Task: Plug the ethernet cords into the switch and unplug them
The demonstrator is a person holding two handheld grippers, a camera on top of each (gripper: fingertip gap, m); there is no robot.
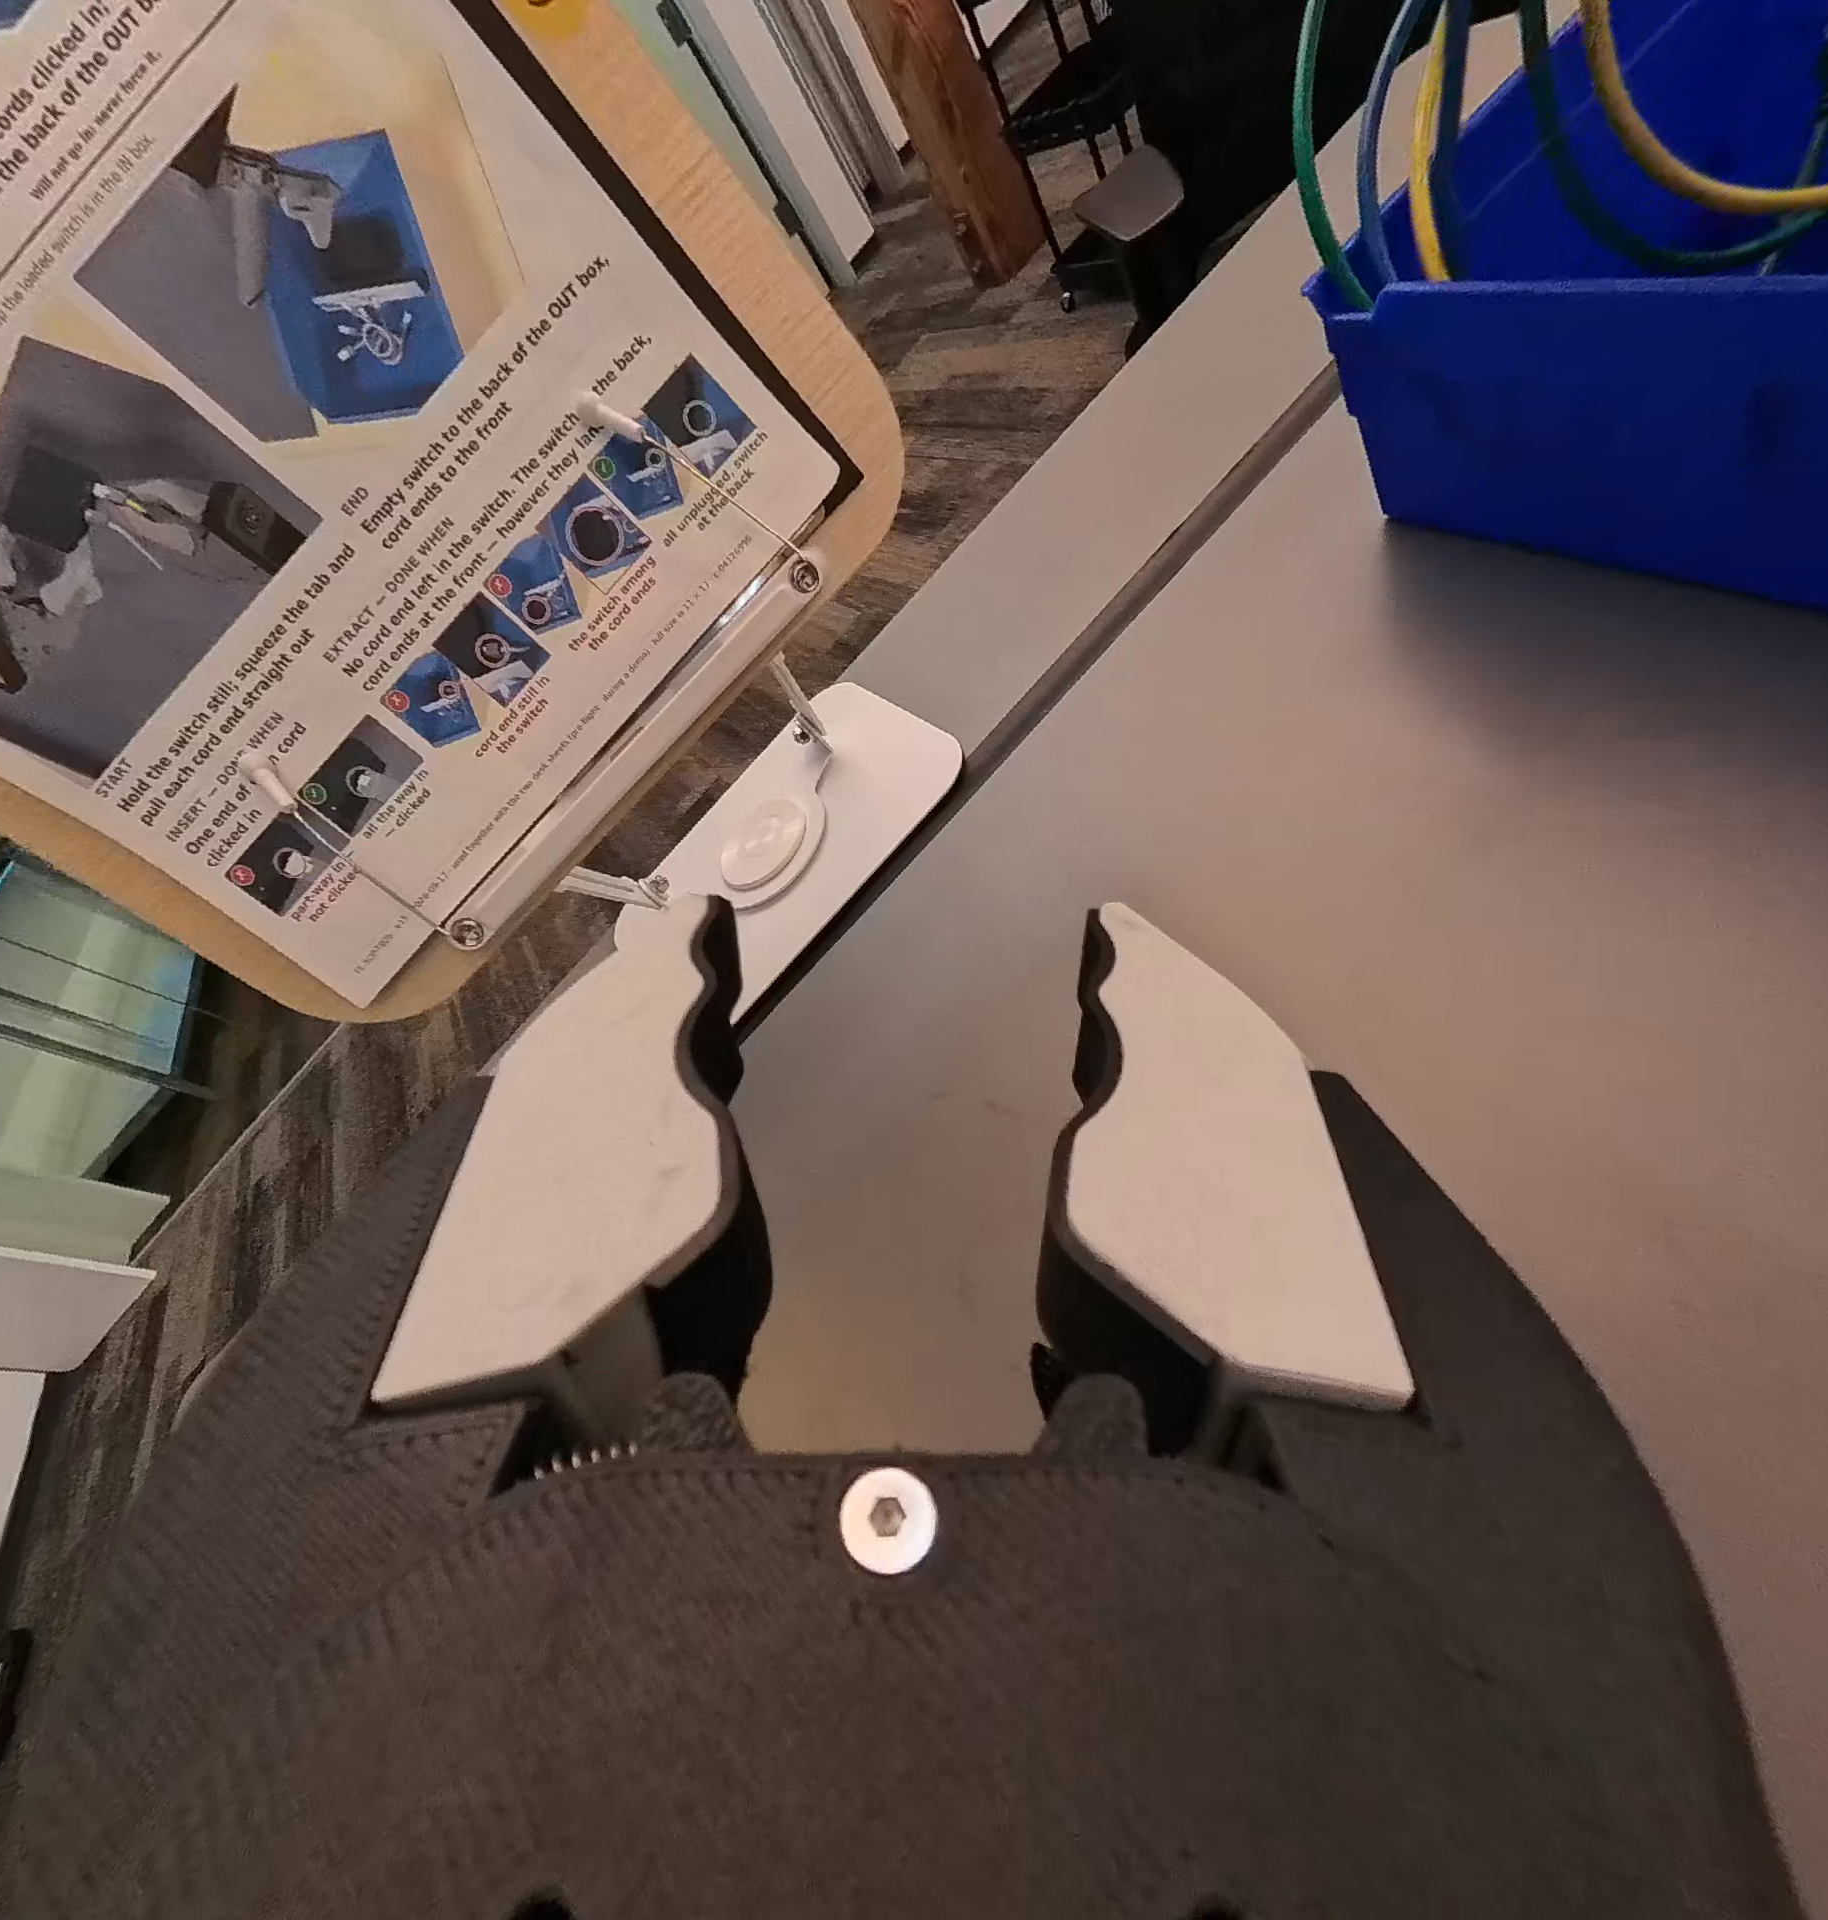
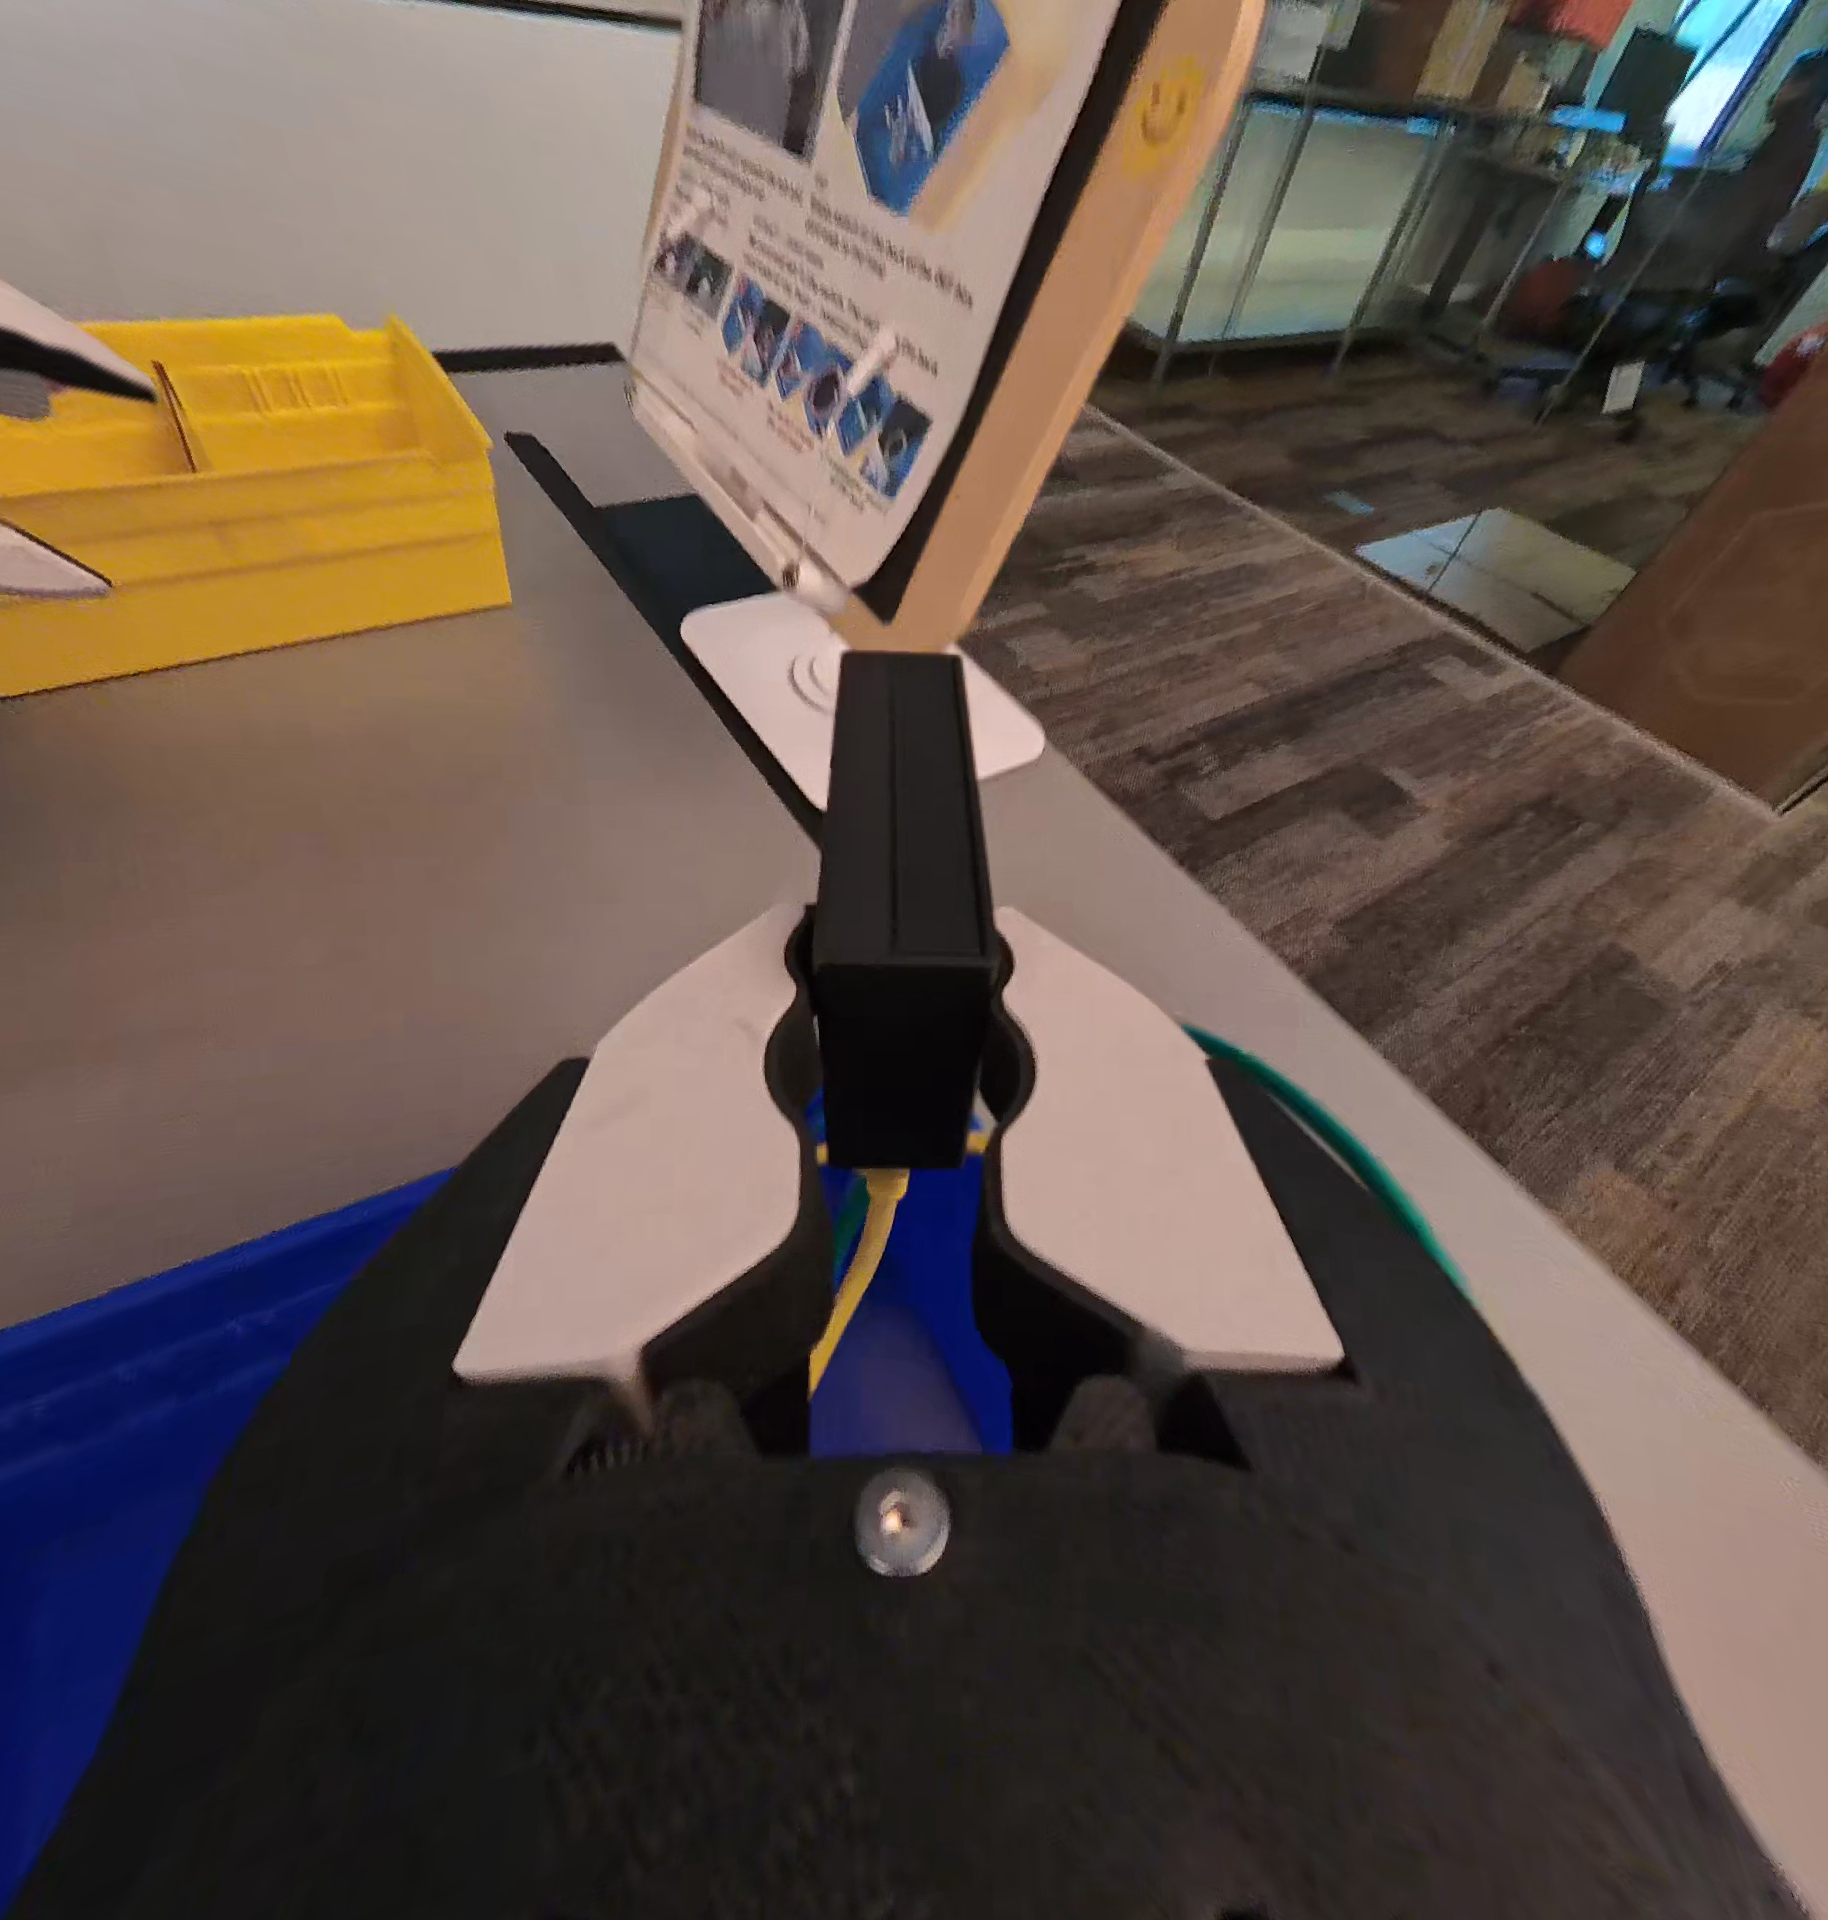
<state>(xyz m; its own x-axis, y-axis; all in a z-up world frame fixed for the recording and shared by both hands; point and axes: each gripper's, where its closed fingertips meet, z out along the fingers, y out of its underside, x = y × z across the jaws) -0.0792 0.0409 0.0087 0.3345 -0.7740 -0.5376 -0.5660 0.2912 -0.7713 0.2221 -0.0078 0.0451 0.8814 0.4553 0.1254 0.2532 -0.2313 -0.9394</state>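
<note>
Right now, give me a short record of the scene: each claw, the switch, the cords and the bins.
left claw: open, empty, above the grey table
right claw: shut on the black switch
cords: yellow cord hangs from the switch; green cord and blue cord rise from the bin
blue bin: holds the cords
yellow bin: contents not visible

Your left wrist view looks forward and down along the left gripper (image 1: pixel 905 997), close above the grey worktop (image 1: pixel 1409 935), facing the instruction board (image 1: pixel 390 499) on its white stand and the near corner of the blue bin (image 1: pixel 1616 416). Your right wrist view looks forward along the right gripper (image 2: pixel 902 997), low over the blue bin (image 2: pixel 162 1403), facing the same board (image 2: pixel 837 312) from its other side, with the yellow bin (image 2: pixel 266 520) at left. Both views share the board, its stand base, the blue bin and the worktop.
</note>
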